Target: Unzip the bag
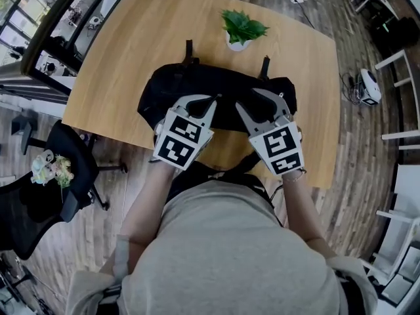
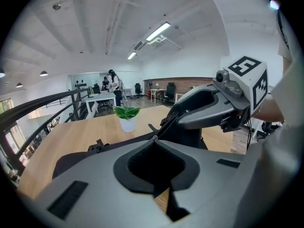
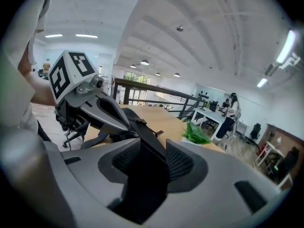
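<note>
Head view: the black bag [image 1: 223, 84] lay on the bench [image 1: 125, 38] by your edge, w/ a potted plant [image 1: 241, 30] behind. Your left gripper [image 1: 213, 100] had its fingers together at the bag's top. Your right gripper [image 1: 251, 98] had its fingers apart, w/ the bag showing betw. them.

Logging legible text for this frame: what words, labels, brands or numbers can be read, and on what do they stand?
None readable.
The cubes on the left gripper and right gripper carry only black-and-white square marker patterns, no letters or digits.
The black bag and the white plant pot show no legible label.
</note>
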`<state>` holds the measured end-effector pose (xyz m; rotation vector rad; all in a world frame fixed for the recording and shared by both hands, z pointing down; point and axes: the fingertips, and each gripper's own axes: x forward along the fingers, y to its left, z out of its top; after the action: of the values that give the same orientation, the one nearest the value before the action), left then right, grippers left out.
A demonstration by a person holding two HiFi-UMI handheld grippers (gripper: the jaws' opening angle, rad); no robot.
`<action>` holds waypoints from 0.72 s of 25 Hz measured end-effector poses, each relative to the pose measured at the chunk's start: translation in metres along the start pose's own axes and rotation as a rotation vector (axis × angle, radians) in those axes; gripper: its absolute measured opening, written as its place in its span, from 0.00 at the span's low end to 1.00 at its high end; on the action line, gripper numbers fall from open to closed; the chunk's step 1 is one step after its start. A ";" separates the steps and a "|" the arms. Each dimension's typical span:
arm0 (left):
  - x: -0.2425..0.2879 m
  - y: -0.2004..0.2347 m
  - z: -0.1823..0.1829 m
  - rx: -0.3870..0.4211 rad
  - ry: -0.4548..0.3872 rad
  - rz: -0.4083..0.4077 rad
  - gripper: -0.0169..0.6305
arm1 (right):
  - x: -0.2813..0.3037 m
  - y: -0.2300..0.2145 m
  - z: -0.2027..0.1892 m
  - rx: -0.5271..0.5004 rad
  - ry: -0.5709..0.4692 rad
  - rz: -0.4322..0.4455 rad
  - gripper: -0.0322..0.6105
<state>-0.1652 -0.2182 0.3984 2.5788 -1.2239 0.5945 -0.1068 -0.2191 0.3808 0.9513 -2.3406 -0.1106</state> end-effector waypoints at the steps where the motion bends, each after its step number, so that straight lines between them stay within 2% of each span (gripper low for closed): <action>1: 0.000 0.000 0.000 0.004 -0.002 -0.009 0.05 | 0.005 0.004 0.001 -0.025 0.013 0.013 0.33; 7: 0.001 0.001 0.000 0.018 -0.015 -0.060 0.05 | 0.029 0.025 0.005 -0.192 0.090 0.097 0.35; 10: 0.001 0.001 0.000 0.038 -0.010 -0.075 0.05 | 0.039 0.026 0.001 -0.292 0.142 0.092 0.35; 14: 0.002 0.001 -0.003 0.061 -0.001 -0.087 0.05 | 0.049 0.024 -0.009 -0.373 0.211 0.070 0.30; 18: 0.004 0.001 -0.005 0.075 0.000 -0.099 0.05 | 0.051 0.029 -0.017 -0.404 0.249 0.062 0.19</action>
<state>-0.1651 -0.2194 0.4045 2.6829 -1.0867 0.6312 -0.1434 -0.2290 0.4283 0.6507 -2.0123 -0.3998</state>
